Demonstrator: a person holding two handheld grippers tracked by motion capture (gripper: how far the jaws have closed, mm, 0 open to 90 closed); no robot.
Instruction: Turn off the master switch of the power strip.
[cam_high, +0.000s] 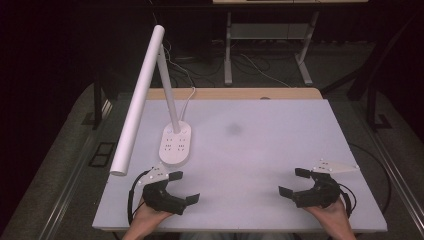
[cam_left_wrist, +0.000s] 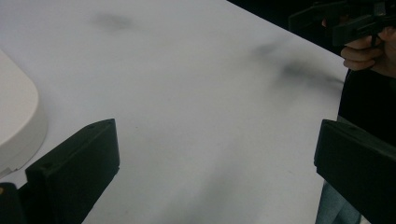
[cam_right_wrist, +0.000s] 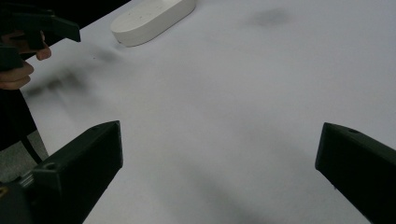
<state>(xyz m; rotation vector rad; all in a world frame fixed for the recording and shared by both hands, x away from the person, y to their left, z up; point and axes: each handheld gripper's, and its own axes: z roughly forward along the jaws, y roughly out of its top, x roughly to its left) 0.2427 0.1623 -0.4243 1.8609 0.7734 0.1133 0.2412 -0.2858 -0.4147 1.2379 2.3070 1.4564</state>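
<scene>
Nothing begun. Left tongs (cam_high: 182, 187) and right tongs (cam_high: 291, 182) both gape wide, empty, low over the pale grey surface (cam_high: 260, 150). White plastic desk lamp (cam_high: 172, 135), nearest the left tongs, stands untouched at far left.

Lamp base (cam_high: 175, 144) on table (cam_high: 270, 135), left of frame centre. Lamp arm (cam_high: 138, 100) slants from upper centre to lower left, over table edge. Left gripper (cam_high: 181, 187) at lower left, just below base. Right gripper (cam_high: 292, 182) at lower right, well apart from left gripper.
</scene>
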